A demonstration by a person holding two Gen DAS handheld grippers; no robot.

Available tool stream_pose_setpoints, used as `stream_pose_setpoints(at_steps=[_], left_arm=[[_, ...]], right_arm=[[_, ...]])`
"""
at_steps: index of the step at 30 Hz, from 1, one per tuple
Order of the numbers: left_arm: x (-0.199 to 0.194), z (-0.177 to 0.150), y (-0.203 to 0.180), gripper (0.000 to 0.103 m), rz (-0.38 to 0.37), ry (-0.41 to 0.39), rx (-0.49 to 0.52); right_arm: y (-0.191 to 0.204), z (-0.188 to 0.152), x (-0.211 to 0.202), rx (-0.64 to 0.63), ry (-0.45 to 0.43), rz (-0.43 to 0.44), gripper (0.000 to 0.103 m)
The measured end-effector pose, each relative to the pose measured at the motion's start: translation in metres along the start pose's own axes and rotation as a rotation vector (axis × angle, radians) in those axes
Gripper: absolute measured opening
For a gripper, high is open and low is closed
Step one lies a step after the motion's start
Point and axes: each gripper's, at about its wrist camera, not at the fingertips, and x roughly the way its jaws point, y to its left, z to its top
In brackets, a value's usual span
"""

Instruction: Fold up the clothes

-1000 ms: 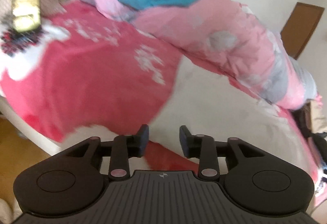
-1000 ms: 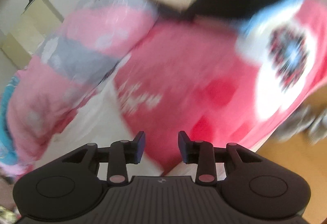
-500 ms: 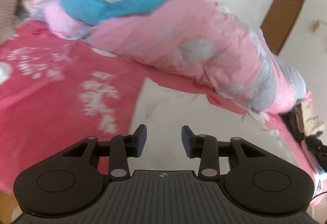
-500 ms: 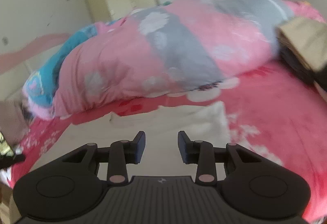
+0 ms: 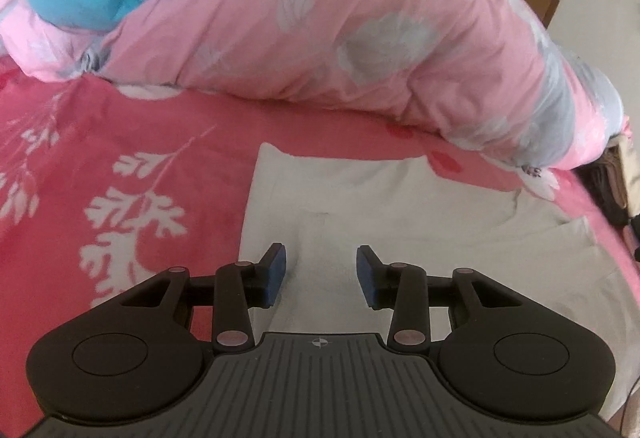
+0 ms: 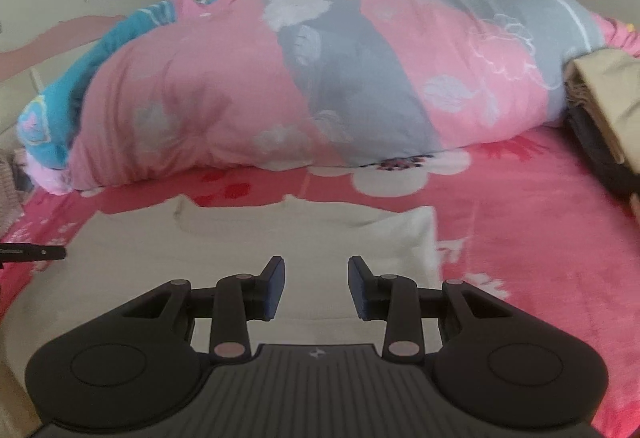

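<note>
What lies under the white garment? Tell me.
The white garment lies spread on the pink floral bedsheet, which shows around its edges in both views. Whether anything else lies beneath it cannot be seen; the cloth covers it.

1. My white garment (image 5: 400, 222) lies spread flat on the pink flowered bedspread (image 5: 120, 166), in front of the rolled pink and grey quilt (image 5: 360, 38) and apart from it.
2. Its cloth is plain off-white, soft, with low creases and a folded ridge along the far side (image 6: 288, 218).
3. From my right tongs' view, one far corner (image 6: 416, 234) reaches toward the bedspread's white flower print.
4. It is not yet folded into a compact shape.
</note>
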Motion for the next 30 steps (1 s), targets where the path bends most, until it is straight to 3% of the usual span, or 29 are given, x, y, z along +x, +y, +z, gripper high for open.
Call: stream_pose_setpoints(at_steps=[6, 12, 23, 30], left_arm=[[0.018, 0.005, 0.004, 0.039, -0.006, 0.039, 0.023], [0.022, 0.008, 0.004, 0.039, -0.005, 0.042, 0.014], [0.026, 0.01, 0.007, 0.039, -0.012, 0.034, -0.002], [0.026, 0.009, 0.005, 0.039, -0.001, 0.02, 0.004]], right_arm=[[-0.03, 0.004, 0.002, 0.001, 0.014, -0.051, 0.037], [-0.044, 0.001, 0.028, -0.054, 0.066, -0.014, 0.037], [-0.065, 0.002, 0.068, -0.025, 0.153, 0.039, 0.037], [-0.073, 0.002, 0.072, 0.003, 0.175, 0.083, 0.038]])
